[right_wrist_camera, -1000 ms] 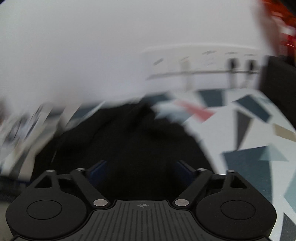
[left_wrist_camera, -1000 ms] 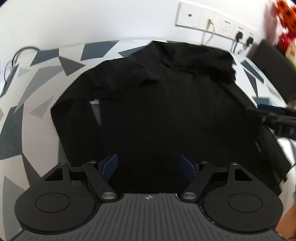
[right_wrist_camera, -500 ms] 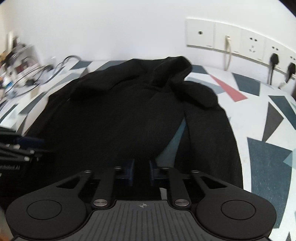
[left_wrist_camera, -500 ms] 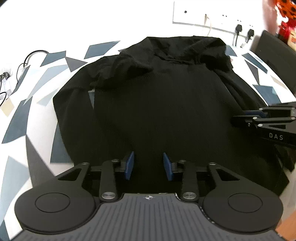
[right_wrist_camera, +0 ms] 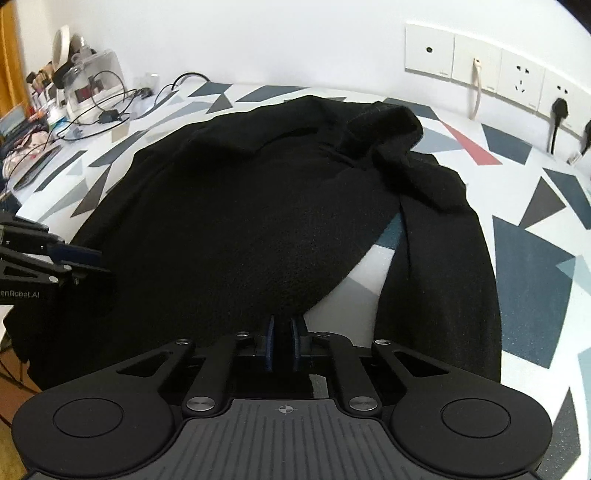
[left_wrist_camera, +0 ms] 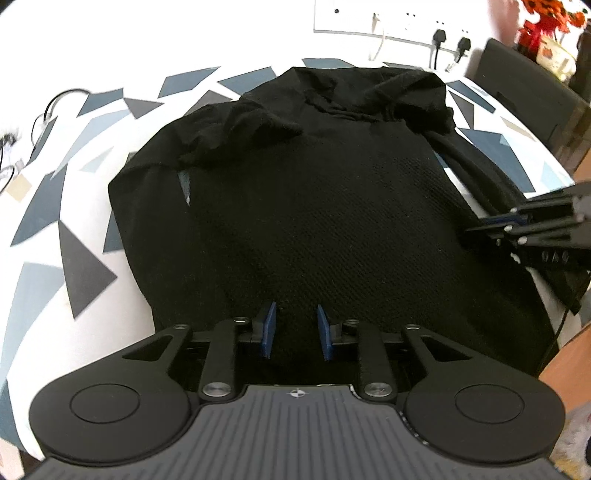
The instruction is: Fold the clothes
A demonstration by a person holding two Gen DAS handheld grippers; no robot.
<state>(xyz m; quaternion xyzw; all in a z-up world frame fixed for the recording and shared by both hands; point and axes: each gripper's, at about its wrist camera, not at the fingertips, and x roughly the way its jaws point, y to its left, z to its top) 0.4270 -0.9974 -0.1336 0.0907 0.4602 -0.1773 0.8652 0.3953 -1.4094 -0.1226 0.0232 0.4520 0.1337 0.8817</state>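
Over the patterned table [left_wrist_camera: 85, 273], through my left wrist camera, my left gripper [left_wrist_camera: 294, 334] pinches the near hem of the black hoodie [left_wrist_camera: 314, 206] lying spread flat. Through the right wrist camera, my right gripper [right_wrist_camera: 282, 343] is clenched on the hoodie's hem too.

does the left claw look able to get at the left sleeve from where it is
Probably yes. The left claw sits at the black sweater's hem, and the left sleeve lies flat just beside it with nothing on top.

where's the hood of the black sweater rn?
Hood of the black knit sweater lies at the table's far edge, below the white wall sockets; upper centre-right in both views.
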